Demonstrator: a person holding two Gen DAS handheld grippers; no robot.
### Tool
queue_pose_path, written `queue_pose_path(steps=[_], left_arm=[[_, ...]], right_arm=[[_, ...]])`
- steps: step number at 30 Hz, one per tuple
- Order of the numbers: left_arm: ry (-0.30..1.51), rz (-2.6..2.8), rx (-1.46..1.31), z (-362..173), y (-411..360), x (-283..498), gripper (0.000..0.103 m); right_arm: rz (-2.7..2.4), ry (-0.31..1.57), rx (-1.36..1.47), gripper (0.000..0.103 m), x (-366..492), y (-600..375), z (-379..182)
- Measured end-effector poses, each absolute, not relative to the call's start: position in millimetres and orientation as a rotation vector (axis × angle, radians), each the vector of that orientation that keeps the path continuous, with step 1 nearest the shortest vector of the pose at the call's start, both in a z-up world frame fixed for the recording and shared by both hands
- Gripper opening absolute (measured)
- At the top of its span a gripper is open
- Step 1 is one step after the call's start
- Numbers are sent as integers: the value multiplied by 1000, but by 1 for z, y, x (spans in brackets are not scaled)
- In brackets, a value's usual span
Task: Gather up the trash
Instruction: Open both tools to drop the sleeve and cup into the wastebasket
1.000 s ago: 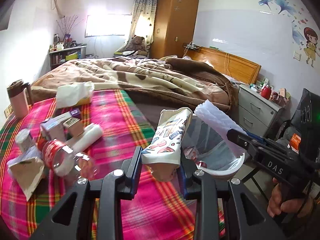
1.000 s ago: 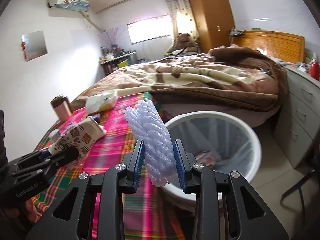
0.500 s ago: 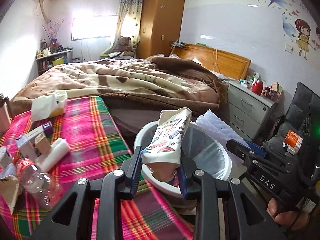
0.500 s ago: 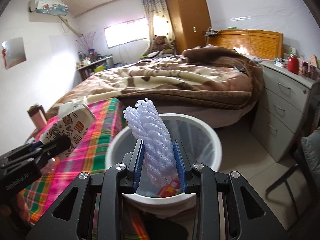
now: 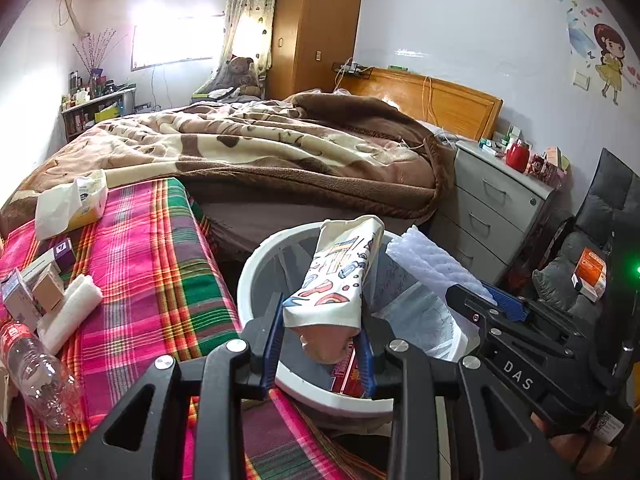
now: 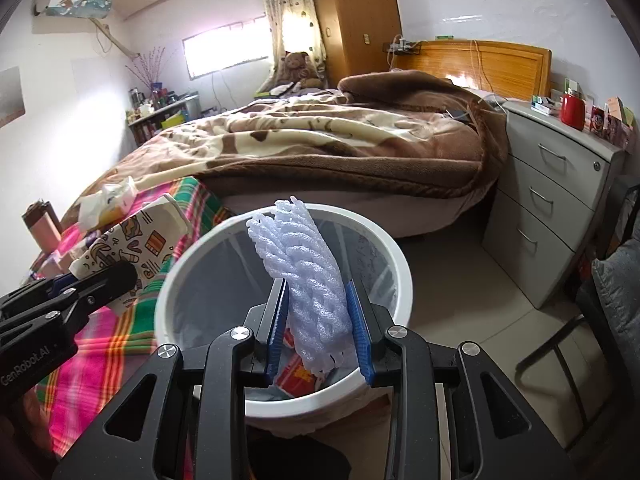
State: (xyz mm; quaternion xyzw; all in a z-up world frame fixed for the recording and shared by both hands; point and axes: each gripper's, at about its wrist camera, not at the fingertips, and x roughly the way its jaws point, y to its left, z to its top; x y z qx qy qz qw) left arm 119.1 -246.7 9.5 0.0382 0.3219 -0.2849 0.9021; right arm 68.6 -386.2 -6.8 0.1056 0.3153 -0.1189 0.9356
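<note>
Left wrist view: both grippers loaded up over the bin

Left gripper [image 5: 320, 346] is clamped tight on a crumpled patterned paper cup [image 5: 334, 276], center frame above the white trash bin [image 5: 256, 268]. Right gripper [image 6: 320, 334] pinches a white foam net sleeve [image 6: 310, 280], dead center over the bin's mouth. Plastic bottle [image 5: 38, 368] and small boxes [image 5: 34, 284] sit lower left on the plaid cloth [image 5: 152, 264].

Left gripper [image 5: 320, 344] and right gripper [image 6: 320, 330] clamped
</note>
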Motion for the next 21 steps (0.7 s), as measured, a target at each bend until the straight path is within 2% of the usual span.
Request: queue_pose_path(steps=[12, 13, 15, 21], left_arm=[[701, -584, 102, -3, -260, 126, 35], [705, -587, 98, -3, -260, 127, 37], [710, -597, 82, -3, -258, 127, 58], [701, -594, 64, 0, -251, 126, 65]], right_arm=[[-285, 709, 215, 31, 74, -396, -19], [-290, 706, 215, 32, 73, -396, -18], [-298, 707, 213, 33, 74, -397, -17], [-300, 708, 207, 48, 75, -395, -16]])
